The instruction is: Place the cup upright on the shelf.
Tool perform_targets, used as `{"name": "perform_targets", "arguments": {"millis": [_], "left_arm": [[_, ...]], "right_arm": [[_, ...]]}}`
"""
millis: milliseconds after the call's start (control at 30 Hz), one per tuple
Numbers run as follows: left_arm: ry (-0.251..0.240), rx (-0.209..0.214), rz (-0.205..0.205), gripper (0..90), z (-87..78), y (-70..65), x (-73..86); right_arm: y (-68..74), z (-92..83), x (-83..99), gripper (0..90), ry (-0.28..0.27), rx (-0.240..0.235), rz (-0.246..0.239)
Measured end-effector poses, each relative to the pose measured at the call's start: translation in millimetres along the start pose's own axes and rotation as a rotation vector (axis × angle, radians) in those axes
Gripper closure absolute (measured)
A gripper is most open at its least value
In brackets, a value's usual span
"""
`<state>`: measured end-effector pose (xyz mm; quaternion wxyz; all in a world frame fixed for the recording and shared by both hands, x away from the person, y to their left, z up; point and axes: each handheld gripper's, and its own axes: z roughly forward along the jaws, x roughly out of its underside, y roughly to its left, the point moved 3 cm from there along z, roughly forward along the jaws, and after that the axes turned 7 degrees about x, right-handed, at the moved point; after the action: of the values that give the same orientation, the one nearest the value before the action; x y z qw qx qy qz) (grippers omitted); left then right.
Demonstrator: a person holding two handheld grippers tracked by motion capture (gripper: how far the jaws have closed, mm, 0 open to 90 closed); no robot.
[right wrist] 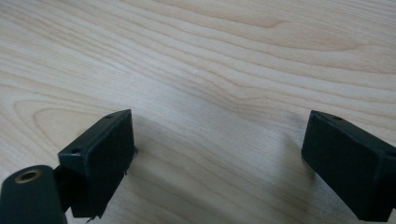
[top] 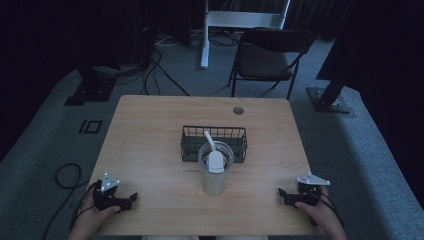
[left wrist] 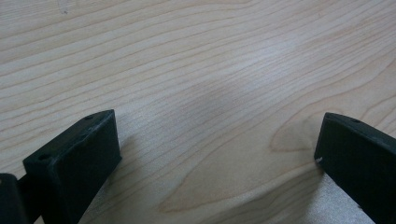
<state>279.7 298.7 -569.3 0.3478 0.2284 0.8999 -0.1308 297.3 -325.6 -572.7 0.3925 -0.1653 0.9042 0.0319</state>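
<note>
**Both grippers parked, tumbler waiting at centre**

The clear plastic tumbler stands upright in the middle of the wooden table, a white straw leaning out of its lid toward the far left. Just behind it, touching or nearly so, sits a dark wire basket.

The left gripper rests at the near left corner and the right gripper at the near right corner, both well apart from the tumbler. In each gripper view the black jaws stand spread wide over bare wood grain, holding nothing.

To reach well, I would bring one gripper in low from the side, jaws kept wide, and close on the tumbler's lower body rather than the lid. The cup looks top-heavy and smooth, so a squeeze near the rim may tip it into the basket. The other gripper can steady the base.
</note>
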Motion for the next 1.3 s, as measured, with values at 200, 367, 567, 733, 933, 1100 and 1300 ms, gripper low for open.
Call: {"name": "perform_targets", "arguments": {"millis": [200, 367, 567, 733, 933, 1100, 1300], "left_arm": [[0.000, 0.000, 0.000, 0.4, 0.0, 0.0, 0.0], [0.000, 0.000, 0.000, 0.4, 0.0, 0.0, 0.0], [0.001, 0.000, 0.000, 0.4, 0.0, 0.0, 0.1], [0.001, 0.001, 0.002, 0.4, -0.1, -0.1, 0.1], [0.003, 0.004, 0.005, 0.4, -0.2, -0.3, 0.0], [0.003, 0.012, 0.013, 0.4, -0.8, 0.9, 0.4], [0.001, 0.009, 0.006, 0.4, -0.8, 1.9, 0.2]], "right_arm": [[0.0, 0.4, -0.3, 9.0, 0.000, 0.003, 0.002], [0.0, 0.3, -0.3, 9.0, 0.000, 0.003, 0.002], [0.1, 0.4, -0.2, 9.0, -0.001, 0.000, 0.000], [0.7, 0.4, -0.2, 9.1, -0.002, -0.005, -0.006], [1.2, 0.6, -0.8, 9.1, -0.001, -0.010, -0.010], [1.9, 2.2, -2.5, 9.1, -0.001, -0.009, -0.009], [4.8, 5.7, -6.3, 9.1, -0.004, -0.008, -0.008]]}}
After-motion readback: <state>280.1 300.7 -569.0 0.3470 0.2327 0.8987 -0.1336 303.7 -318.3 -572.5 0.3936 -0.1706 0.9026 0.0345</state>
